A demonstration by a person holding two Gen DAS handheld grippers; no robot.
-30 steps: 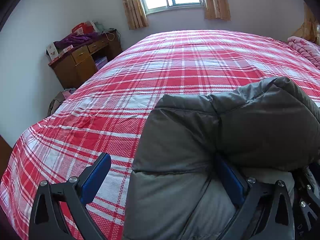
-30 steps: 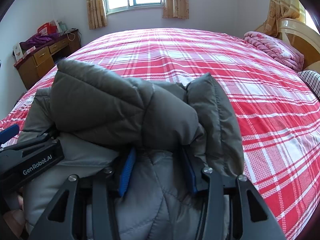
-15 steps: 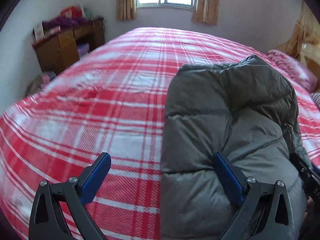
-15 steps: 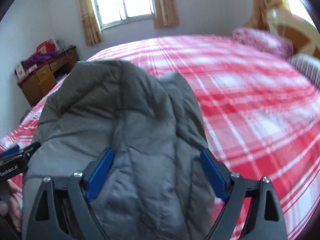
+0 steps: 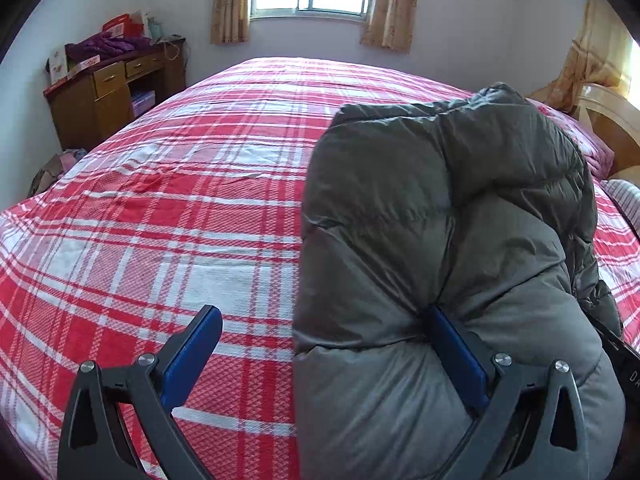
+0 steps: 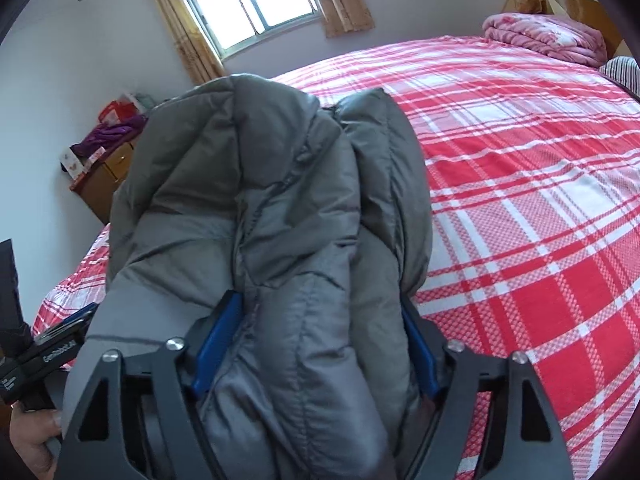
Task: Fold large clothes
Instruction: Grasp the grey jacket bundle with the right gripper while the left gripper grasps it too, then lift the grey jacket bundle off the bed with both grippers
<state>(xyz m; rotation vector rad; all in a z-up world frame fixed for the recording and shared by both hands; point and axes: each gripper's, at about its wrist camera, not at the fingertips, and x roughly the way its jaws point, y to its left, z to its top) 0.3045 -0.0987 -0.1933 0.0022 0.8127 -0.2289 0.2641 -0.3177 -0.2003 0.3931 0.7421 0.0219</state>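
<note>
Right wrist view: the grey puffer jacket (image 6: 280,216) is bunched in a thick folded roll on the near part of the plaid bed (image 6: 540,208), running away from you toward the window (image 6: 248,8). Your right tool (image 6: 316,352) straddles the near end of that roll w/ the jaws closing; blue pads sit on either side of the padding and look to be touching it, but the bulk isn't squeezed hard yet, so I'd call it a loose hold, not a firm pinch. In the left wrist view the left tool (image 5: 324,360) is spread wide: its right pad digs into a quilt seam at the jacket's left edge, the left pad hangs over bare bedspread, so it grips nothing. Best guess: you're mid-fold, gathering the near end to lay or tidy the bundle. To do it well: let the right tool finish closing on all layers, not just the top one, since slick down fabric slides. Bring the left tool further over the edge so both pads bracket the roll before you close. Lift both ends level, keep the fold line straight, set it down flat & press out air. Far off: pink blanket (image 6: 544,38) by the headboard, wooden desk (image 5: 108,96) at the left wall.
</note>
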